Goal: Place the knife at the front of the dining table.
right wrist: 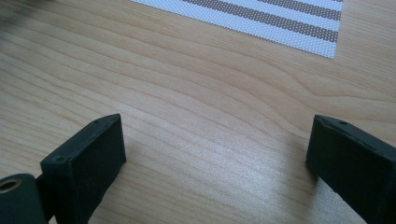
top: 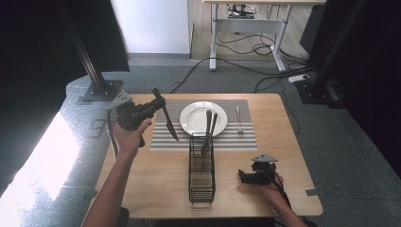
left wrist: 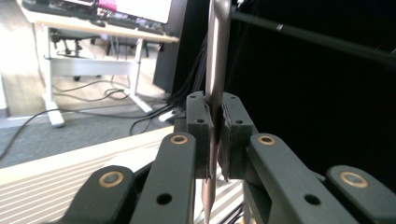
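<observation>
— Left gripper (top: 160,105) has its jaws clamped tight on a knife (top: 169,124), holding it in the air above the left end of the striped placemat (top: 236,137), near the table's far left corner. The long piece hangs down and slants toward the plate (top: 191,124); I can't tell which end is the blade.

— Why held up like that?

— My guess is it's being carried to a place beside the plate. A fork (top: 239,119) already lies on the mat to the plate's right, so the knife probably belongs in the same setting. From the gripper's own camera the knife (left wrist: 215,70) runs straight up between the two pads, pinched partway along.

— And the other one?

— Right gripper (top: 242,177) sits low near the table's front right corner, jaws wide apart with nothing between them, just bare wood (right wrist: 196,116) under them. Looks parked out of the way.

— Where did the cutlery come from?

— Seemingly the black wire basket (top: 202,182) standing at the middle of the front edge; a couple more pieces (top: 208,132) lean up out of its far end, over the plate's rim.

— The room?

— Light wooden table (top: 293,165) on grey carpet, black frame posts either side, a white desk with loose cables beyond, bright sunlight on the floor at left
</observation>
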A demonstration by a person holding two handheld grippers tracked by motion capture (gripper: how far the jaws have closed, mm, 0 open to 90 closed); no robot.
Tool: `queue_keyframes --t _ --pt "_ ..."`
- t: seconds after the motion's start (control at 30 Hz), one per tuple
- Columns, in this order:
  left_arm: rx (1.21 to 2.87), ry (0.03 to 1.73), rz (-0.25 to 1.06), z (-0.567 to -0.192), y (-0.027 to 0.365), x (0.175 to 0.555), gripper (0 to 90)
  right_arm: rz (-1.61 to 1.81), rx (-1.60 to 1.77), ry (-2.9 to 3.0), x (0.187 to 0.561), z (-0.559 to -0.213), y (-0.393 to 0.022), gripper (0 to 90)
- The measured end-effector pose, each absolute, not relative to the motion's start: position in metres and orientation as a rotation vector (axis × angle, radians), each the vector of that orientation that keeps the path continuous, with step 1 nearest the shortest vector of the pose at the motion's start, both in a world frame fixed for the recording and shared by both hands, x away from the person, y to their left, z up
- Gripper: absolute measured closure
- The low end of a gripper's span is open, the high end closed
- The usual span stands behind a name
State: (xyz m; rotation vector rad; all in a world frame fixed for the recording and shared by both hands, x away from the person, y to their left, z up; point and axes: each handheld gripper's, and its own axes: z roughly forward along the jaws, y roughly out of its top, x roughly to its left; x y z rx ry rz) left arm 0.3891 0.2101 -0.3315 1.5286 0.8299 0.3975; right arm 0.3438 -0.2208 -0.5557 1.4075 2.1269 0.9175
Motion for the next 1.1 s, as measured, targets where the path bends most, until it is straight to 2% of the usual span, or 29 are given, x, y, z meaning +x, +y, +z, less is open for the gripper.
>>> queue_keyframes --t 0.57,0.77,1.1 --pt "1.688 0.887 0.477 -0.356 0.185 0.41 84.0 0.918 1.404 2.128 0.343 -0.556 -0.221 5.1" --pt "1.712 0.908 0.442 -0.362 0.183 0.416 83.9 0.919 1.406 2.128 0.343 -0.555 -0.221 5.2" --pt "1.743 0.975 0.456 -0.376 0.18 0.432 84.0 0.922 1.404 2.128 0.342 -0.556 -0.221 5.3"
